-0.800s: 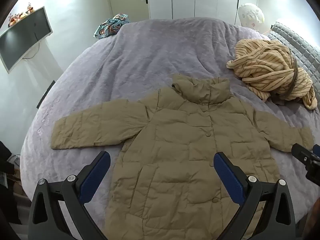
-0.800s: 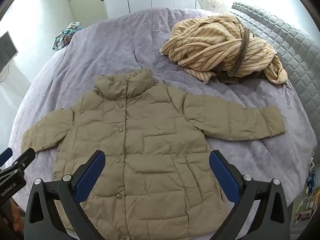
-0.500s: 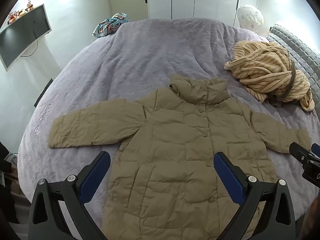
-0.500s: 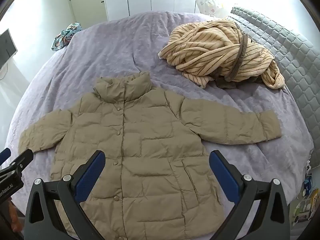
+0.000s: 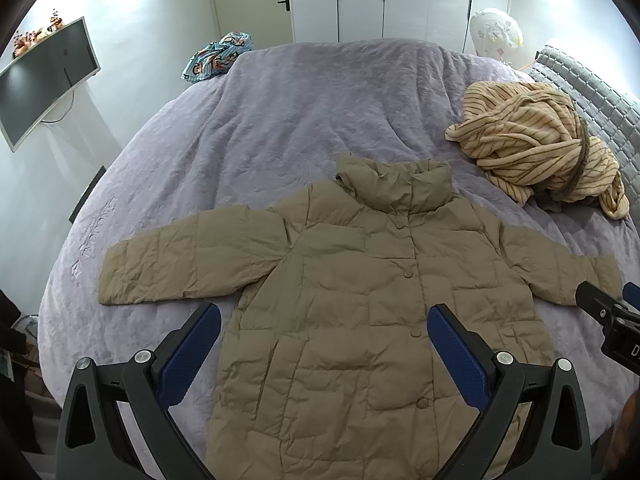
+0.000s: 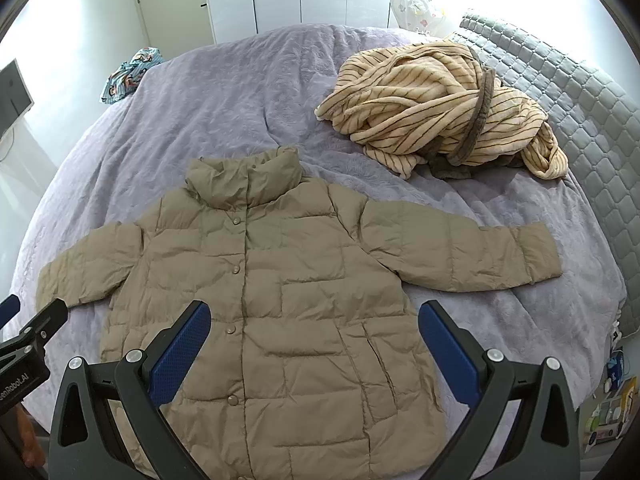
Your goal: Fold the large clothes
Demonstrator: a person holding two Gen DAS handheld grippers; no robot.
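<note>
Your khaki quilted puffer jacket (image 5: pixel 360 312) lies flat, front up, on the lilac plush bedspread (image 5: pixel 300 112), close to the near edge of the bed, collar toward the far edge, sleeves spread toward the left and right edges. Behind its right sleeve, near the right edge and beside the grey quilted headboard (image 6: pixel 580 112), sits the crumpled cream striped fleece robe (image 6: pixel 432 108) — well apart from the collar. At the far left corner lies a small blue patterned cloth (image 5: pixel 216 56). Your two grippers hover over the jacket's lower half — left gripper (image 5: pixel 324 344) toward the left side, right gripper (image 6: pixel 314 336) toward the right.
</note>
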